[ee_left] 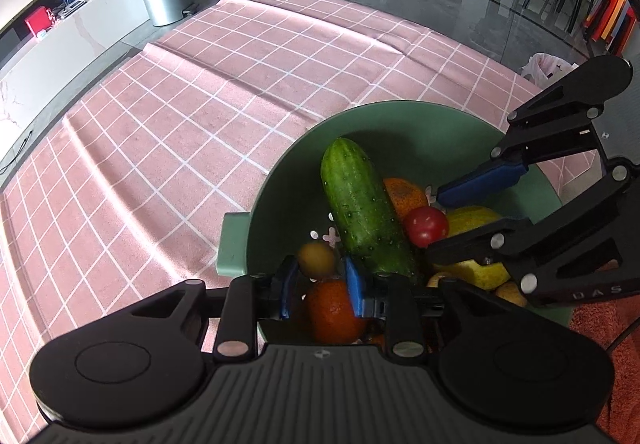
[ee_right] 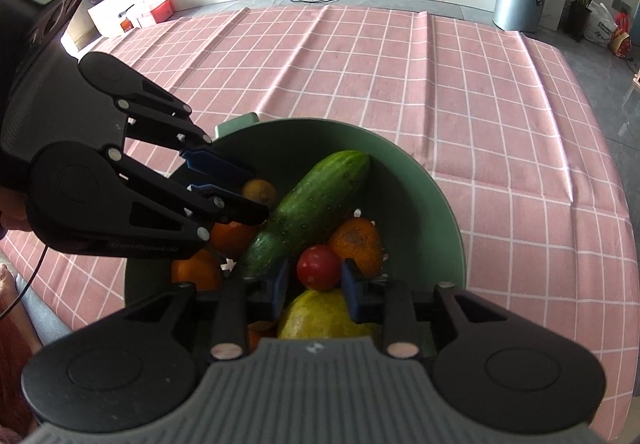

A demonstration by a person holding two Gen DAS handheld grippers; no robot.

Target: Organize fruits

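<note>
2 grippers part-open over bowl [ee_left: 276, 180]: left [ee_left: 320, 276] astride small yellow fruit [ee_left: 316, 259], right [ee_right: 314, 280] astride tomato [ee_right: 319, 267].

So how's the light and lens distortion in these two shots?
Left wrist view: sunlight bands rake the creased pink checked tablecloth, the grey floor glares, and grid lines bow. Right wrist view: even light, a glossy long green cucumber, and the same fisheye bending.

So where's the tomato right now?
In the green bowl, the tomato sits between the right gripper fingers, beside the cucumber.
</note>
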